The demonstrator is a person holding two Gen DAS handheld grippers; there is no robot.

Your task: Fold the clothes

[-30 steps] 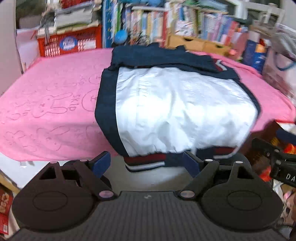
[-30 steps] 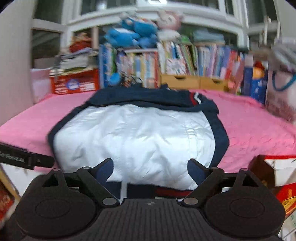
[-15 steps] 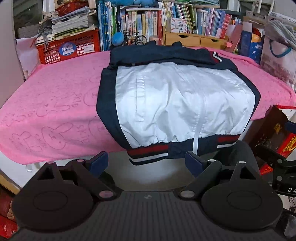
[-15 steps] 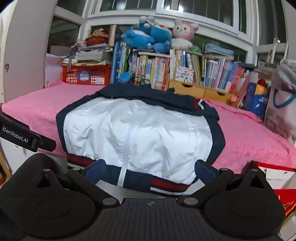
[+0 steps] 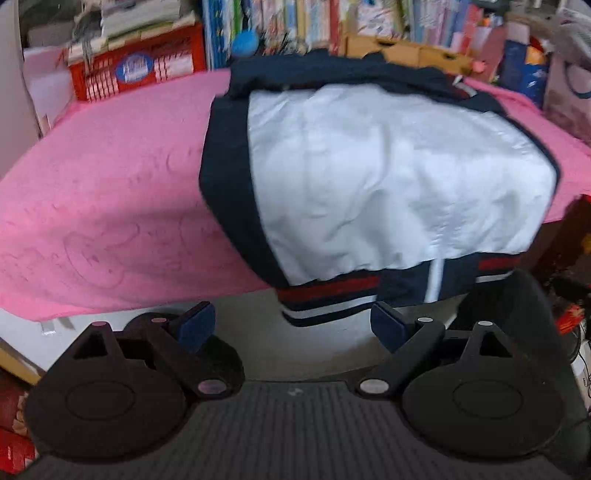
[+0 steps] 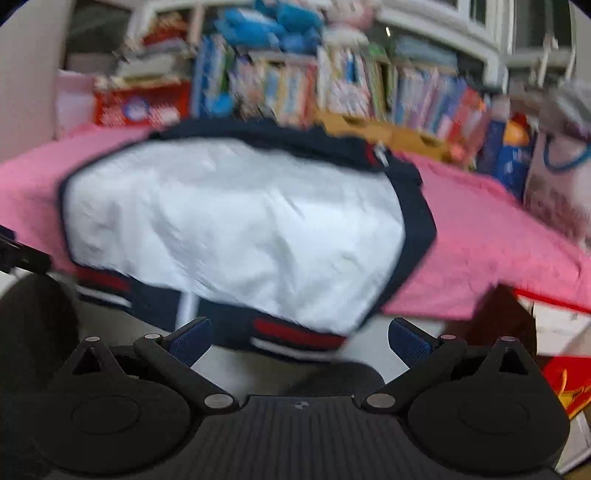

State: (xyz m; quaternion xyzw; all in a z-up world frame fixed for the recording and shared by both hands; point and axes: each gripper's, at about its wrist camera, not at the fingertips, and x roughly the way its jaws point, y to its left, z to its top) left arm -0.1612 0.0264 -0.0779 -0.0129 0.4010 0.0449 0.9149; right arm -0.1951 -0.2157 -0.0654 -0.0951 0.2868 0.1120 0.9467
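**Both grippers spread near the jacket hem**

Left wrist view: the left hand-held gripper [image 5: 291,325] is spread and empty, just below the jacket [image 5: 388,173], whose striped hem [image 5: 332,291] hangs over the pink bed [image 5: 110,177] edge, probably for easy pinching.

Right wrist view: the right hand-held gripper [image 6: 299,338] is also spread wide and holds nothing, facing the same hem.

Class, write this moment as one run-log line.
left gripper: open, empty | right gripper: open, empty | jacket: on pink cover, hem overhanging, ungripped

Jacket [image 5: 388,177] on bed [image 5: 103,177], books [image 5: 295,22] behind
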